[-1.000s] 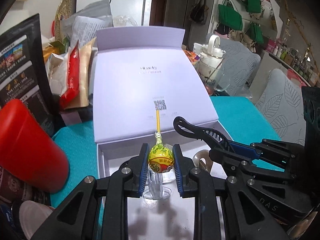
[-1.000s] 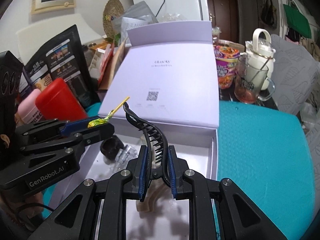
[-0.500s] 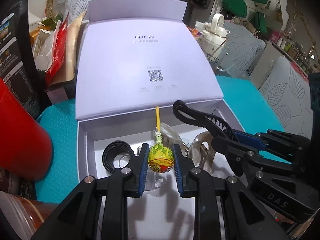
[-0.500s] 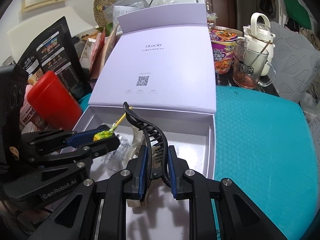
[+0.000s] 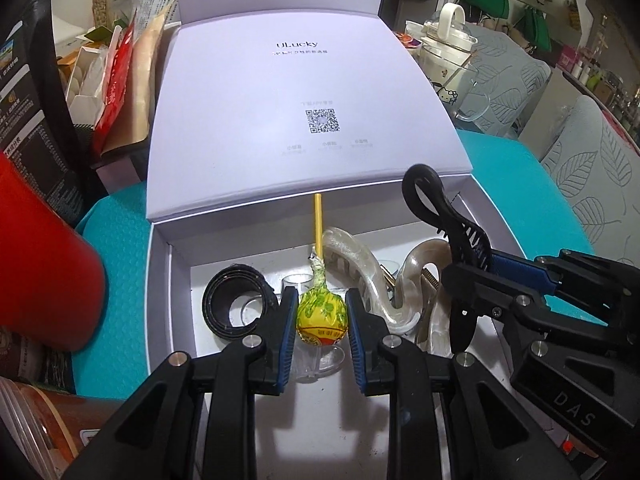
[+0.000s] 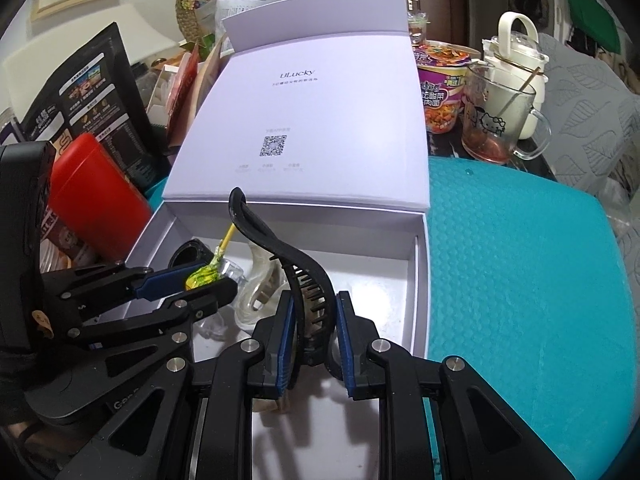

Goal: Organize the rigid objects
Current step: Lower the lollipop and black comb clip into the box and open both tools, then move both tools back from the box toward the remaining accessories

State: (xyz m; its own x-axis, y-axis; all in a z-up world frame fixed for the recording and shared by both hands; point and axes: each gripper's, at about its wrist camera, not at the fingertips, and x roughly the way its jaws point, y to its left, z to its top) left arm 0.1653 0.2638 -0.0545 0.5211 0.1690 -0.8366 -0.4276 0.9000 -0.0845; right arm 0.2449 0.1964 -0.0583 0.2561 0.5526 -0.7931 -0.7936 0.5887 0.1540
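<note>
Two grippers, both loaded, both over the open white box (image 5: 160, 280). Left gripper (image 5: 321, 316): blue pads clamped on the yellow-wrapped lollipop (image 5: 321, 314), stick pointing far toward the raised lid (image 5: 304, 92); fingers level, reaching in from the near edge. Right gripper (image 6: 313, 334): pads narrowed on the black hair clip (image 6: 296, 280), which arcs up and far-left, its looped tip near the lid hinge; whether both pads press the clip is hard to tell. Box contents, left to right: black ring (image 5: 234, 306), small clear cups (image 5: 296, 284), translucent hair claw (image 5: 360, 268), beige hair claw (image 5: 424, 280). Open floor shows in the box's right half, seen from the right wrist. Red container (image 5: 44, 260) stands just left of the box; teal mat (image 6: 520, 260) lies bare to the right.
</note>
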